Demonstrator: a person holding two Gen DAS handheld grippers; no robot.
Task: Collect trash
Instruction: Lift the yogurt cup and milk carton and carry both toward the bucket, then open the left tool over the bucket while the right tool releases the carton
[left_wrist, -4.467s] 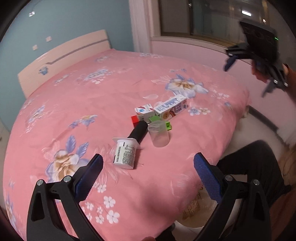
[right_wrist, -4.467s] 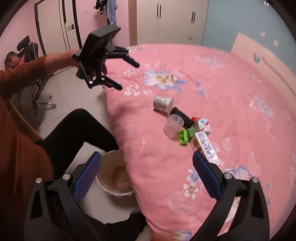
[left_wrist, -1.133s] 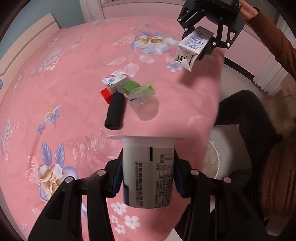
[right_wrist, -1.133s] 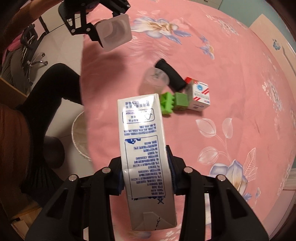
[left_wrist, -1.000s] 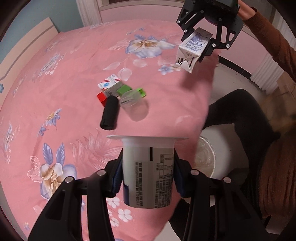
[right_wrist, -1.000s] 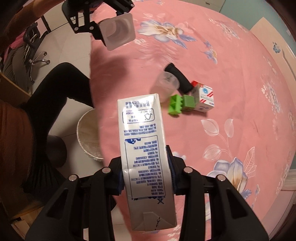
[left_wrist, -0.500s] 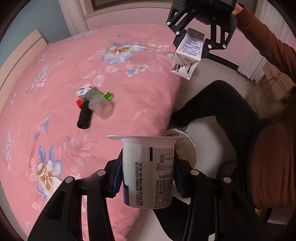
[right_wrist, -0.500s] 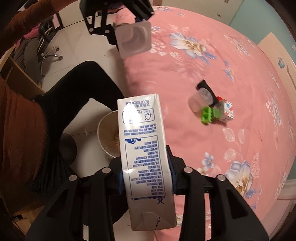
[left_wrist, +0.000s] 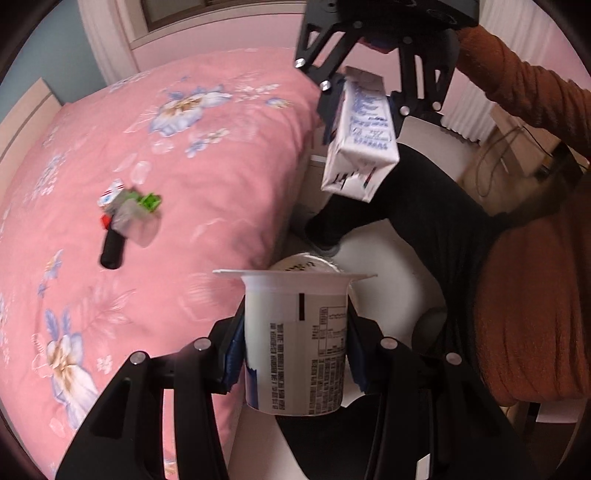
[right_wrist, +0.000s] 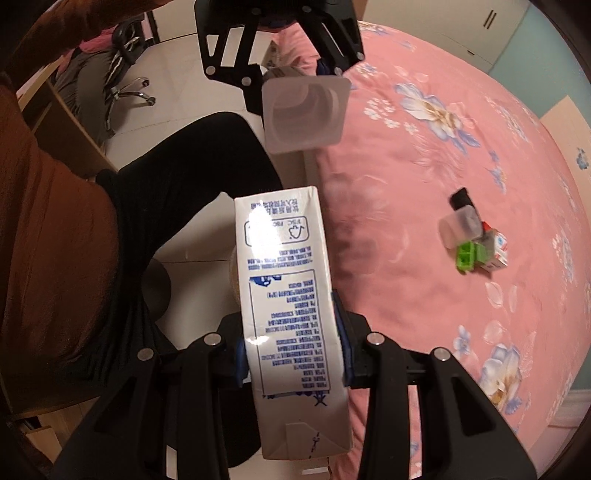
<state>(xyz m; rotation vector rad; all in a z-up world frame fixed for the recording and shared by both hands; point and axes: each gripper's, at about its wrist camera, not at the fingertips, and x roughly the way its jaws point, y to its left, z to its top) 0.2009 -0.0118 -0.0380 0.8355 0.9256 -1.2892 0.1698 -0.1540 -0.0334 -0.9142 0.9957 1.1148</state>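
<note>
Here, in the left wrist view, the pink flowered bed (left_wrist: 155, 184) fills the left half. On it, at about 9 o'clock, a small heap of trash lies together: a black cylinder (left_wrist: 112, 251), a clear plastic cup (left_wrist: 129, 218) on its side, a green block (left_wrist: 149, 201) and a small red and white box (left_wrist: 110, 192). The picture is blurred there, so I cannot tell exactly which pieces touch.

At 6 o'clock the left gripper (left_wrist: 295, 354) is closed on a white yogurt cup (left_wrist: 295, 347); its blue pads press on both sides of the cup and the cup stands upright between them. Just behind the cup's rim, a part of a round trash bin (left_wrist: 306, 260) shows on the pale floor (left_wrist: 388, 273), close beside the edge of the bed.

At about 1 o'clock the right gripper (left_wrist: 364, 107) hangs above, clamped on a white and blue milk carton (left_wrist: 360, 147) that points down. An orange sleeve (left_wrist: 524, 92) comes in from the right, and a black trouser leg (left_wrist: 424, 214) crosses below the carton.

In the right wrist view the same carton (right_wrist: 291, 317) stands at 6 o'clock between the narrow jaws, and it hides most of the bin. The left gripper with the yogurt cup (right_wrist: 304, 112) is at 12 o'clock, its open mouth turned to the camera. The trash heap lies at 3 o'clock on the bed.
</note>
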